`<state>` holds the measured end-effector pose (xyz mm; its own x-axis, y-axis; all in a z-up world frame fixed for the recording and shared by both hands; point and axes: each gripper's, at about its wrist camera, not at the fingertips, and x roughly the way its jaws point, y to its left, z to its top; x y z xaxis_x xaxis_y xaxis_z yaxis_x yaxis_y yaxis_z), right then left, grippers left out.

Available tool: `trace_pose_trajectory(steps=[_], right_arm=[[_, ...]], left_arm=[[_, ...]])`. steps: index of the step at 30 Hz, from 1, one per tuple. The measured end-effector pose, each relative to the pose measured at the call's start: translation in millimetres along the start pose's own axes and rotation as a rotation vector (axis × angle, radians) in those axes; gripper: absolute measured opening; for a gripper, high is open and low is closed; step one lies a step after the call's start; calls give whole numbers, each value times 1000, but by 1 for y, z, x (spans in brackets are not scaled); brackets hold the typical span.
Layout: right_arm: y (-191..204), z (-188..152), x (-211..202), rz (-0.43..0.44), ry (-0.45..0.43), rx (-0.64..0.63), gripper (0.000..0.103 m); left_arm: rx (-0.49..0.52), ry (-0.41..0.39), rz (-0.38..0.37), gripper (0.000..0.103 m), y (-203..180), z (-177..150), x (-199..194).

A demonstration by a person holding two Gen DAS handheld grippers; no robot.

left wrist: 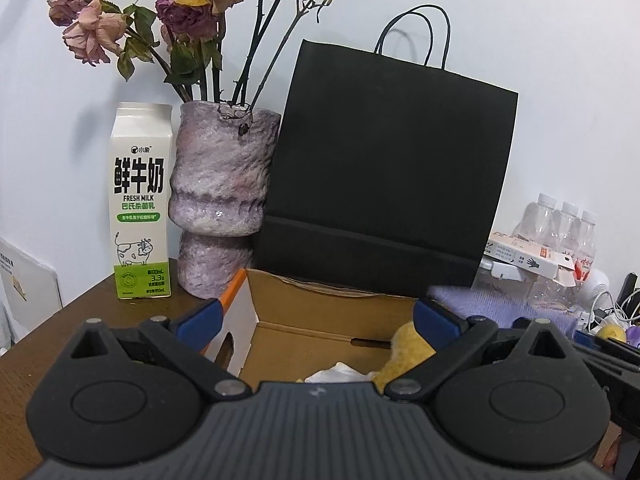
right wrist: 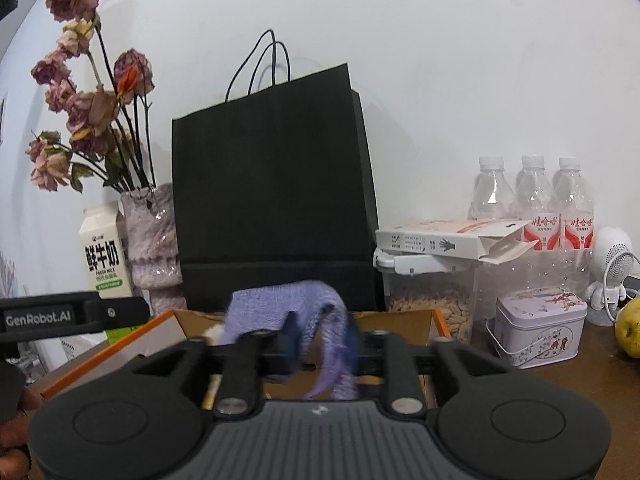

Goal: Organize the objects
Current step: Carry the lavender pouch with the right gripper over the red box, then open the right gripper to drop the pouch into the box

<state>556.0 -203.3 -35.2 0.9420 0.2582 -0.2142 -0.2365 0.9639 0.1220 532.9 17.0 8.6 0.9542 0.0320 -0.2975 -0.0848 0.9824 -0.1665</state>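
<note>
The left claw [left wrist: 316,320] stands wide apart over an open cardboard box [left wrist: 320,312] on the brown table [left wrist: 80,312]; its blue-padded fingers [left wrist: 200,316] touch nothing. Inside the box lie something yellow [left wrist: 408,356] and something white [left wrist: 340,374]. Behind stand a milk carton [left wrist: 141,200], a mottled purple vase [left wrist: 220,200] of wilted roses [left wrist: 192,8], and a black paper bag [left wrist: 380,168]. Blurred purple cloth [left wrist: 500,304] shows at right, clear bottles [left wrist: 560,224] beyond it.

Both wrist cameras sit low and close over an open brown cardboard box [left wrist: 320,320], facing the far white wall. Each view shares the tall black paper bag [left wrist: 384,168] and white milk carton [right wrist: 105,256].
</note>
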Motion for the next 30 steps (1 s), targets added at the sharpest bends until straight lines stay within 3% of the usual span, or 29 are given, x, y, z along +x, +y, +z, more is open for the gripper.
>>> trace_pose_trajectory(steps=[1, 3, 4, 19, 30], right_arm=[[0, 0, 0, -6, 2, -1, 72], [1, 0, -2, -18, -7, -8, 97], [2, 0, -4, -23, -14, -14, 102], [3, -2, -13, -29, -39, -9, 103], [19, -3, -57, -35, -77, -51, 103]], left_arm=[[0, -2, 2, 103, 0, 0, -1], [1, -7, 8, 103, 0, 0, -2], [2, -9, 10, 103, 0, 0, -2], [20, -32, 35, 103, 3, -4, -12], [54, -50, 11, 103, 11, -13, -62]])
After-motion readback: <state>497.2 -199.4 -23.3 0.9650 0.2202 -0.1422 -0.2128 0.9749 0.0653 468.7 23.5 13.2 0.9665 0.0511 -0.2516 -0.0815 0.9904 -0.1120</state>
